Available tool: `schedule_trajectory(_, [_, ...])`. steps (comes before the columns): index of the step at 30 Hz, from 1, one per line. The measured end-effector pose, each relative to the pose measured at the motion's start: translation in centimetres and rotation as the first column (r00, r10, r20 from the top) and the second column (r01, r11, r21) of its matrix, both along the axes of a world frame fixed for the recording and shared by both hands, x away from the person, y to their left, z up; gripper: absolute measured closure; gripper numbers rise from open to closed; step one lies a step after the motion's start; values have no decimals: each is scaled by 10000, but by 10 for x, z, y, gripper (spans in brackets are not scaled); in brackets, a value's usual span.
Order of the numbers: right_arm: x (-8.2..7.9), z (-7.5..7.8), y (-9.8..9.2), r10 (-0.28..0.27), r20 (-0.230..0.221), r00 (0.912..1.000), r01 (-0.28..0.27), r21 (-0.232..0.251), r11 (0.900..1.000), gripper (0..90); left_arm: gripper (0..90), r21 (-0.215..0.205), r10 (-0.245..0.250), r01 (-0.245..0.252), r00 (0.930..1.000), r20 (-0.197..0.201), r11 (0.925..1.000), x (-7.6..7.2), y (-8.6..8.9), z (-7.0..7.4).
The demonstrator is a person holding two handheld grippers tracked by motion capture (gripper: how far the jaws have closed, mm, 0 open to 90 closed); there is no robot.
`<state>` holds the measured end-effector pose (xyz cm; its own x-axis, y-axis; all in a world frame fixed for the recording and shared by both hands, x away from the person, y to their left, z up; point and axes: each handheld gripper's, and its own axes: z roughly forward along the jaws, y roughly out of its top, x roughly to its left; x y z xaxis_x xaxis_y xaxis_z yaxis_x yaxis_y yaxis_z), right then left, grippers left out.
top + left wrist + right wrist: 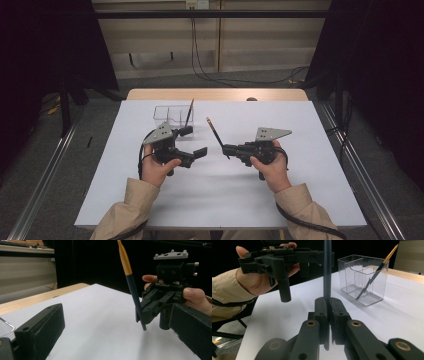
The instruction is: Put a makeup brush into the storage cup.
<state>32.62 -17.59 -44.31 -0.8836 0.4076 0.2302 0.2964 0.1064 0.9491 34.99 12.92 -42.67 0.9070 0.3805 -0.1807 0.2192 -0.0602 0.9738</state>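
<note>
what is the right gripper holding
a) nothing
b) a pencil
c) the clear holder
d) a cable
b: the right gripper has its jaws shut on a dark pencil with a gold end, held clear of the clear holder, where a second pencil leans.

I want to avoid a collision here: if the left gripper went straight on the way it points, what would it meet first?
Probably the pencil clamped in the right gripper, which stands directly ahead of the open left gripper over bare table. Depth is uncertain.
</note>
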Motion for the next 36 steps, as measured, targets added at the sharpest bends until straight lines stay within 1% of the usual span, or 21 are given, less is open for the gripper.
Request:
schedule_trajectory(2, [0, 0, 0, 15, -4, 10000, -15, 9, 10000, 852, 0, 60, -27, 27, 10000, -30, 10000, 1, -2, 0])
schedule_trajectory(3, [0, 0, 0, 20, -10, 10000, -20, 16, 10000, 853, 0, 87, -19, 20, 9999, -112, 10000, 1, -3, 0])
schedule_trajectory(7, [0, 0, 2, 44, -3, 10000, -44, 16, 10000, 853, 0, 245, -51, 53, 9999, -90, 9997, 3, -7, 0])
schedule_trajectory(9, [0, 0, 2, 68, 11, 10000, -68, -4, 10000, 853, 0, 153, -79, 83, 9997, -252, 9998, 4, -8, -1])
schedule_trajectory(10, [0, 0, 2, 97, 36, 9999, -97, -22, 10000, 852, 4, 193, -76, 80, 9998, -208, 9998, 4, -8, -1])
schedule_trajectory(12, [-1, 0, 3, 119, 31, 9999, -119, -28, 9999, 853, 28, 133, -121, 123, 9997, -202, 9998, 4, -9, -1])
schedule_trajectory(15, [-1, -1, 3, 117, 31, 9999, -117, -76, 9999, 852, 59, -35, -185, 184, 9997, -126, 9998, 3, -10, -1])
schedule_trajectory(17, [-1, -1, 4, 148, 43, 9999, -148, -92, 9998, 852, 92, -190, -233, 231, 9997, -72, 9996, 3, -11, -2])
schedule_trajectory(22, [-2, -1, 6, 203, 56, 9998, -202, -126, 9997, 853, 217, -543, -436, 427, 9989, -158, 9976, 4, -13, -3])
schedule_trajectory(24, [-2, -1, 7, 235, 87, 9997, -234, -154, 9996, 852, 299, -626, -630, 616, 9978, -198, 9961, 4, -15, -3])
schedule_trajectory(25, [-2, -1, 7, 257, 89, 9996, -256, -158, 9995, 853, 341, -643, -715, 709, 9974, -75, 9954, 4, -15, -3])
schedule_trajectory(26, [-2, -1, 7, 260, 85, 9996, -259, -163, 9995, 853, 373, -654, -807, 802, 9967, -45, 9946, 4, -16, -3])
schedule_trajectory(27, [-2, -1, 7, 265, 83, 9996, -263, -159, 9995, 853, 392, -715, -819, 810, 9966, -106, 9942, 4, -16, -3])
schedule_trajectory(29, [-2, -1, 7, 285, 77, 9996, -283, -178, 9994, 853, 459, -871, -883, 852, 9956, -328, 9926, 4, -16, -4])
schedule_trajectory(31, [-2, -2, 8, 290, 83, 9995, -288, -188, 9994, 853, 489, -808, -829, 804, 9961, -286, 9935, 5, -16, -5])
schedule_trajectory(32, [-2, -2, 8, 288, 80, 9996, -287, -192, 9994, 852, 514, -857, -847, 819, 9960, -289, 9929, 5, -16, -5])
schedule_trajectory(34, [-2, -2, 8, 316, 83, 9995, -314, -218, 9993, 852, 529, -1145, -1057, 989, 9929, -551, 9885, 5, -18, -6])
schedule_trajectory(35, [-3, -2, 9, 326, 74, 9994, -324, -242, 9992, 852, 542, -1197, -1110, 1036, 9922, -567, 9874, 4, -19, -6])
schedule_trajectory(36, [-3, -2, 9, 334, 66, 9994, -332, -257, 9991, 853, 548, -1156, -1123, 1057, 9923, -520, 9877, 4, -20, -6])
